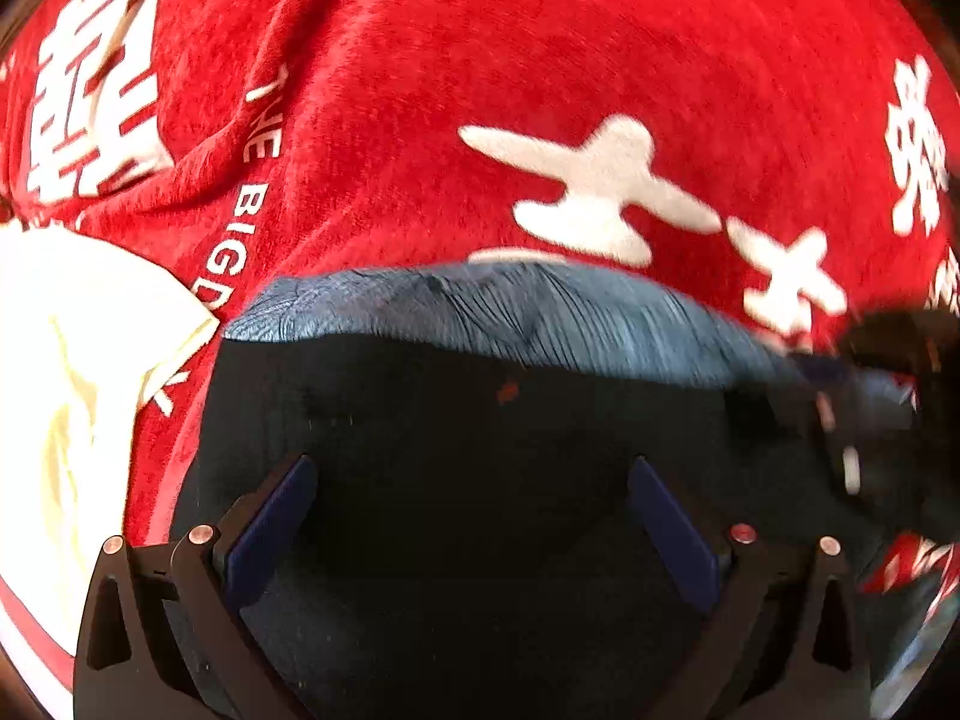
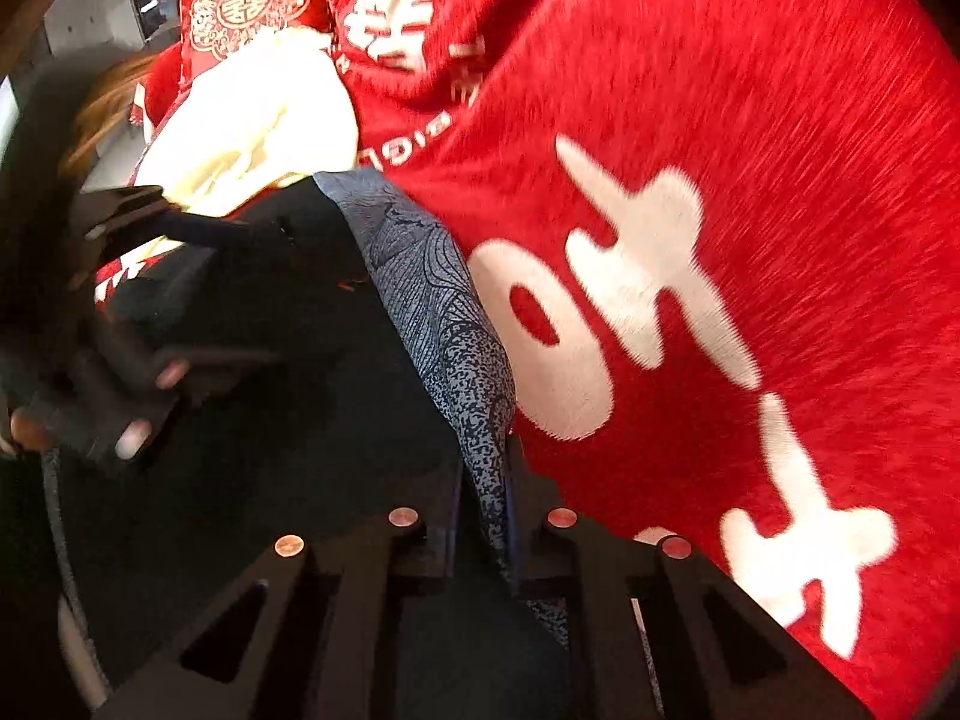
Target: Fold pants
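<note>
One pair of dark pants (image 1: 480,450) lies on one red blanket (image 1: 540,60); left tongs (image 1: 474,516) gape empty, right tongs (image 2: 483,516) pinch its patterned waistband (image 2: 444,300).

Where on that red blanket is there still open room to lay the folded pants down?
The red plush blanket with white characters lies bare beyond the dark pants' blue patterned hem. That stretch is the roomiest. It is crowded toward the cream cloth and, in the right view, the red embroidered cushion.
</note>
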{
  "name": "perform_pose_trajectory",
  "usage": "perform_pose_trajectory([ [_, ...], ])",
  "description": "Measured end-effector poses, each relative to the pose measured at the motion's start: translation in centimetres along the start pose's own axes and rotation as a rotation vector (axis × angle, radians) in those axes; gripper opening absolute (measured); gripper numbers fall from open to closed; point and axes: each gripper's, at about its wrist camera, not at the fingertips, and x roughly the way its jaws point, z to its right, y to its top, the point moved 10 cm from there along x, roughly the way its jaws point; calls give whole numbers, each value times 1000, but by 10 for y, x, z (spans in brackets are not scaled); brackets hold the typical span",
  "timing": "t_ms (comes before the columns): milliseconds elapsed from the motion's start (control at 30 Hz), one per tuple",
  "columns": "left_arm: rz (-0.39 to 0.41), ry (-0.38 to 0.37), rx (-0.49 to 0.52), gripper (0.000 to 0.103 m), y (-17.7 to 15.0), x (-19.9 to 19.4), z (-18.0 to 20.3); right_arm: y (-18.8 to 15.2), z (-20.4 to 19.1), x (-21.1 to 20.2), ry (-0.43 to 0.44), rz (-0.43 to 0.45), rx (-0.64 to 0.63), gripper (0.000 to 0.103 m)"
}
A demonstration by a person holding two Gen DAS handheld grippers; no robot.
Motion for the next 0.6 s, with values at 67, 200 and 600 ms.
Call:
perform_pose_trajectory([
  [67,-19,-28,-67,103,10,1,-2,2,-9,-10,-53,39,-24,13],
  [200,-64,-51,-188,103,31,5,0,0,-24,-20,-138,83,-64,13],
  [600,-381,214,-516,86,14,46,1,-2,-25,-17,-177,86,-88,13],
])
